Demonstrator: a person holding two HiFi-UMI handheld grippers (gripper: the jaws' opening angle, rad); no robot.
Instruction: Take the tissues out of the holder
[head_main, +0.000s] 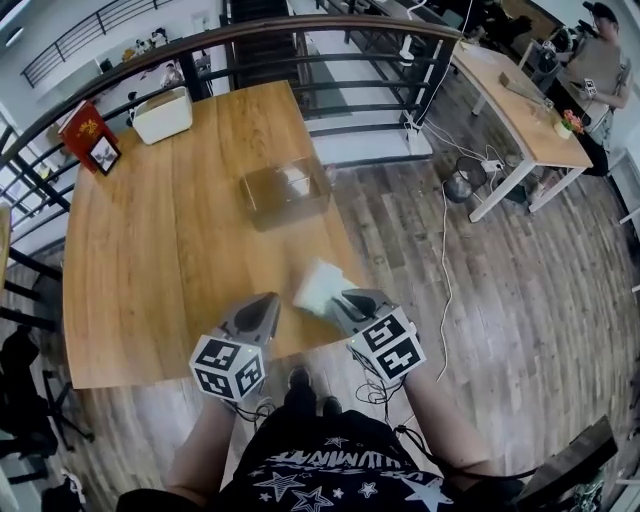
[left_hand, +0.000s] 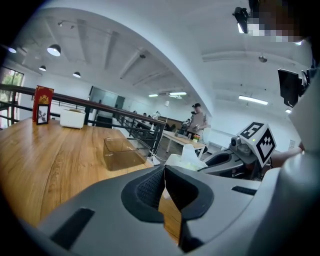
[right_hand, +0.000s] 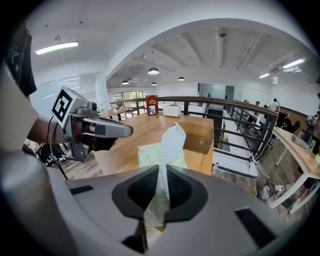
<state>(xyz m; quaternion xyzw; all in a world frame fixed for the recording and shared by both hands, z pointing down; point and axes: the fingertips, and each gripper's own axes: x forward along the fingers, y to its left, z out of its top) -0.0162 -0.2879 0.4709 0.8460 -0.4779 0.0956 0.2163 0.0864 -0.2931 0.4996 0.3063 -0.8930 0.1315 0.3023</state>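
Two handheld tools hang over the near edge of one wooden table (head_main: 150, 260). The right gripper (head_main: 337, 300) has its jaws clamped on a single soft pack of tissues (head_main: 318, 284), one white sheet poking from its top. The pack is held well apart from the one clear holder (head_main: 285, 195) further up the table; a pale patch inside the holder may be a tissue or only glare. The left gripper (head_main: 266, 304), just beside the pack, has its jaws pressed together on nothing. One white box (head_main: 162, 114), one red box (head_main: 83, 126) and one small picture frame (head_main: 103, 154) stand at the far end.
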